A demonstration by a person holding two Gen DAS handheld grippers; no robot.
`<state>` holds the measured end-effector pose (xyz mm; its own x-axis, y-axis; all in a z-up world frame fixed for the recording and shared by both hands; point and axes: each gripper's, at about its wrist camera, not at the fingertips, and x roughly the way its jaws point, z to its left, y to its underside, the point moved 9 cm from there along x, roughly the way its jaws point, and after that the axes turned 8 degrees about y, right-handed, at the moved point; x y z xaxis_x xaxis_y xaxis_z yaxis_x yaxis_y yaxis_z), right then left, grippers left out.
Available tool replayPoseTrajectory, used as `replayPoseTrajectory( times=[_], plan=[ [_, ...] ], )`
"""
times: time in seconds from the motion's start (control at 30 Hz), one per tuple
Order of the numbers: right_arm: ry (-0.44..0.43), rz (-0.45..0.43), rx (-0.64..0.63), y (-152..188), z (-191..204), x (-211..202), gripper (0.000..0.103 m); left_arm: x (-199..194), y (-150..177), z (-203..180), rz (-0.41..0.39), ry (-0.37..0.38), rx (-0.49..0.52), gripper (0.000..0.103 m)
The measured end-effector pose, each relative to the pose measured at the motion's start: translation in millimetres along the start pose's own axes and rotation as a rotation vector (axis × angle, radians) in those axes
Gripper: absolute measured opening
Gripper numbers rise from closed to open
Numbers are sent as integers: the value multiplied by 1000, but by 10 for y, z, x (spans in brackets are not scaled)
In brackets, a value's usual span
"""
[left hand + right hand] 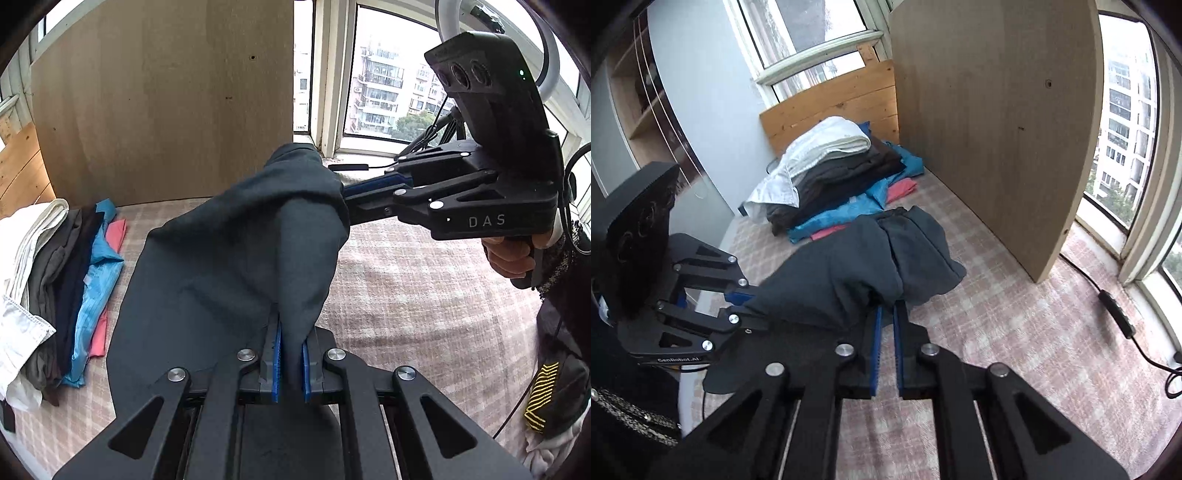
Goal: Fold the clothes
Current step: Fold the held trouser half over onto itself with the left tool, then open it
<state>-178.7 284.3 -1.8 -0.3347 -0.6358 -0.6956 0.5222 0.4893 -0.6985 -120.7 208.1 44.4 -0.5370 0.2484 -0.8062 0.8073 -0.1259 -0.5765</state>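
A dark grey garment is held up over the pink checked bed cover. My left gripper is shut on one bunched edge of it, cloth pinched between its blue pads. My right gripper comes in from the right and grips the garment's upper part, its tips hidden in cloth. In the right wrist view the garment drapes over my right gripper, whose pads pinch a fold. The left gripper holds it at the left.
A stack of folded clothes, white, dark, blue and pink, lies at the bed's far left. A wooden board stands behind. A black cable with a switch runs along the window side. More clothing lies at the right.
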Motion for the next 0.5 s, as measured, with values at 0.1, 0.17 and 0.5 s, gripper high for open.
replayPoseTrajectory(
  times=[0.1, 0.17, 0.5],
  plan=[
    [3, -26, 22, -31, -67, -63, 18, 30, 4, -11, 2, 5, 2, 7],
    [-4, -46, 24, -74, -74, -91, 18, 36, -3, -23, 3, 5, 9, 7],
    [5, -52, -34, -124, 15, -36, 5, 46, 42, -100, 35, 42, 33, 11]
  ],
)
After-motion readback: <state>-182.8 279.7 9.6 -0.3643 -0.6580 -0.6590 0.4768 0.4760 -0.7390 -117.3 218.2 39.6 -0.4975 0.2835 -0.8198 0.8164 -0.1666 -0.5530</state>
